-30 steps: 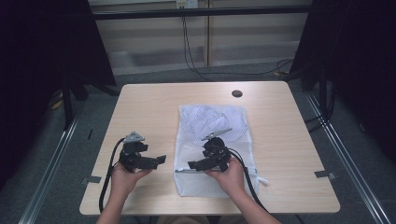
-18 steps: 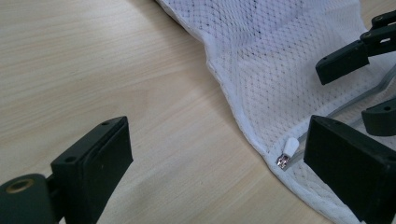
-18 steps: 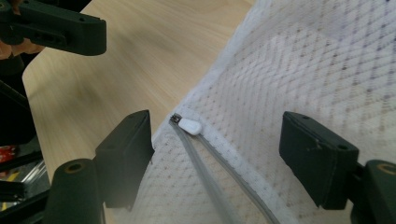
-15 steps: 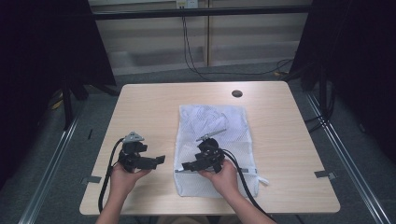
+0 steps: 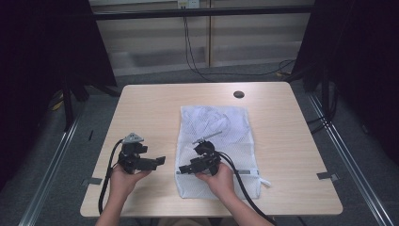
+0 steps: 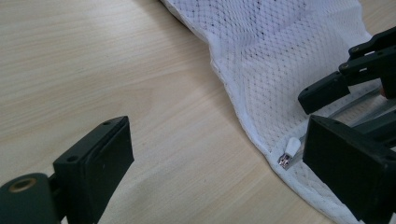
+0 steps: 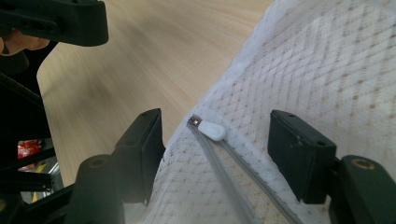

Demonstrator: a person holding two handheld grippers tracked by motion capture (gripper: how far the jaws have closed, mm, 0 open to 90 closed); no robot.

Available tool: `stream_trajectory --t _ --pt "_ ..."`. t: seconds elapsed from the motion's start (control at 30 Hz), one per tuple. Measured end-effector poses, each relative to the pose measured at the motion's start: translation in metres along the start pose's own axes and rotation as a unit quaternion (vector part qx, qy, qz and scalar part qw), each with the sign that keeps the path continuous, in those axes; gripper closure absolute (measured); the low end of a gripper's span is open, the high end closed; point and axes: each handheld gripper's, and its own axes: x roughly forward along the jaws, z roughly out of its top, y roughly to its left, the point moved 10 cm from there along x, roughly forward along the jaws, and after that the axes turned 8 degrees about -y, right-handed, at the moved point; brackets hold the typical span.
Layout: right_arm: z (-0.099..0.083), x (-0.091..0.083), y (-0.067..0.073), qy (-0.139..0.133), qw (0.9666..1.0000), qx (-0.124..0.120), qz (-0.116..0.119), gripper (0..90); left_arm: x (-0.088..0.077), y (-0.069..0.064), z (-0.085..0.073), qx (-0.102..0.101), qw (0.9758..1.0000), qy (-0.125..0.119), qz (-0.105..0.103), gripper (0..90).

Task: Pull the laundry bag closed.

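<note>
1. High view: a white mesh laundry bag (image 5: 214, 141) lies flat on the wooden table (image 5: 155, 108), its zipped end toward the person; the right gripper (image 5: 184, 170) sits low over the bag's near left corner, jaws pointing left; the left gripper (image 5: 160, 161) hangs above bare wood just beside that corner, pointing right toward it.

2. Left gripper view: its jaws stand wide apart with nothing between them but table; the white zipper pull (image 6: 290, 148) lies at the bag's edge, and the other gripper (image 6: 348, 86) is just beyond it.

3. Right gripper view: the zipper pull (image 7: 211, 129) lies between the two jaws, at the end of the grey zipper track (image 7: 233, 186); the jaws have just been closing yet neither pad touches the pull, so nothing is held.

4. Judgement: the step in hand is lining up on the pull; the next move calls for closing squarely on that small tab without pinching mesh, while the left gripper likely needs to pin the corner.
</note>
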Motion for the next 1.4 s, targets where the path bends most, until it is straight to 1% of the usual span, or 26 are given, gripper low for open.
stream_trajectory --t 0.1,0.17,0.23,0.27,0.3,0.33,0.37,0.47,0.7,1.0,1.1,1.17,1.23,1.4 --pt "-0.001 0.002 0.001 0.002 1.0000 0.006 0.001 43.6 0.000 0.000 0.000 0.000 1.0000 0.001 0.000 8.3" --pt "0.000 0.002 0.001 0.002 0.9999 0.008 0.008 49.8 0.000 0.000 0.000 -0.001 1.0000 0.001 0.000 8.3" --pt "-0.001 0.003 0.001 0.006 0.9998 0.014 0.008 53.1 0.000 0.001 0.000 -0.001 1.0000 0.001 0.000 8.4" --pt "-0.002 0.004 0.002 0.008 0.9998 0.015 0.013 55.2 0.000 0.001 0.000 0.000 1.0000 0.001 0.000 8.4" --pt "-0.003 0.005 0.002 0.012 0.9997 0.017 0.011 55.8 0.000 0.001 0.000 0.000 1.0000 0.001 0.000 8.4" --pt "-0.004 0.006 0.002 0.013 0.9998 0.013 0.012 57.2 0.000 0.000 0.000 0.000 1.0000 0.001 0.001 8.4" --pt "-0.004 0.007 0.003 0.014 0.9996 0.017 0.015 58.3 0.000 0.001 -0.001 0.000 1.0000 0.002 0.001 8.4" --pt "-0.006 0.009 0.003 0.020 0.9995 0.020 0.013 59.8 0.000 0.001 -0.001 0.001 1.0000 0.002 0.001 8.5" --pt "-0.007 0.014 0.003 0.023 0.9993 0.029 0.009 61.0 0.000 0.001 -0.001 -0.001 1.0000 0.002 0.002 8.6" --pt "-0.006 0.018 0.008 0.021 0.9989 0.038 0.020 63.0 0.000 0.002 -0.001 -0.003 1.0000 0.002 0.003 8.5" --pt "-0.007 0.018 0.009 0.023 0.9990 0.033 0.020 66.4 0.001 0.002 -0.001 -0.002 1.0000 0.004 0.003 8.5" --pt "-0.006 0.020 0.011 0.019 0.9988 0.038 0.025 69.6 0.001 0.002 -0.001 -0.003 1.0000 0.004 0.003 8.6" --pt "-0.006 0.019 0.011 0.020 0.9987 0.039 0.025 71.8 0.001 0.002 -0.001 -0.002 1.0000 0.004 0.004 8.5" --pt "-0.004 0.019 0.013 0.017 0.9982 0.049 0.030 73.1 0.001 0.002 -0.001 -0.005 1.0000 0.005 0.002 8.5"
